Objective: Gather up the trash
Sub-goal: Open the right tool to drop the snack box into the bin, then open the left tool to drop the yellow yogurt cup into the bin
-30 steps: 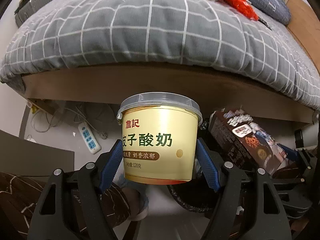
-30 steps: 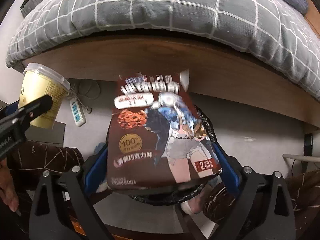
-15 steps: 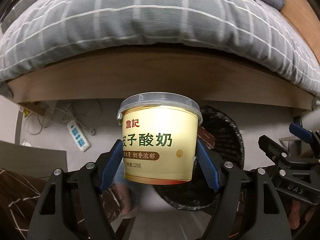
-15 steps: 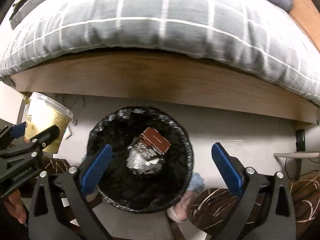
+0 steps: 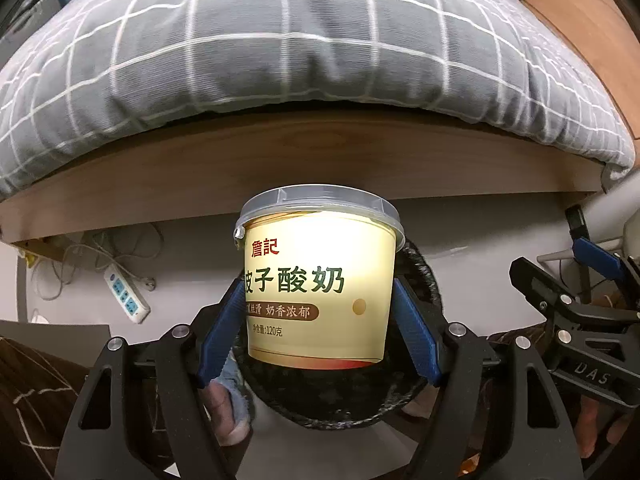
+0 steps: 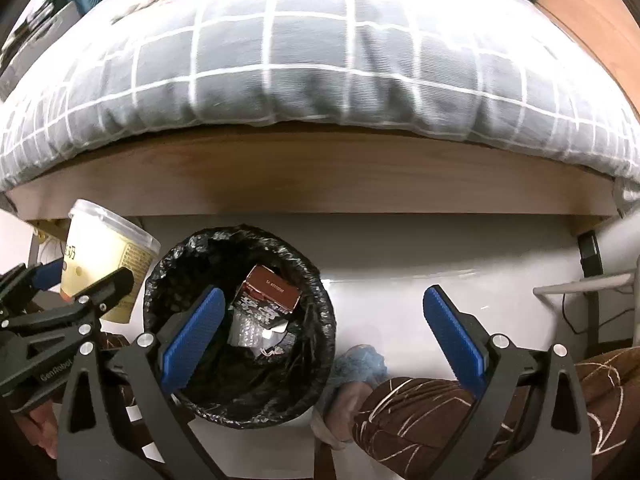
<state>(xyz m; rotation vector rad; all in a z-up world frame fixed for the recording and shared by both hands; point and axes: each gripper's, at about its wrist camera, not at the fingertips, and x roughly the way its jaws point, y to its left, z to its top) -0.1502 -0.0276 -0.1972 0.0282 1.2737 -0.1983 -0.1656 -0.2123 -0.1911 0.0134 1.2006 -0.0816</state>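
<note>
A pale floor (image 6: 400,248) runs beside a wooden bed frame (image 6: 320,176) under a grey checked duvet (image 5: 280,40). The downward-angled left gripper (image 5: 319,320) pinches a yellow yogurt cup (image 5: 320,280) above a black-lined bin (image 6: 240,320). The right gripper (image 6: 320,332) is spread, empty. Only its view shows a brown snack packet (image 6: 272,292) inside.
</note>
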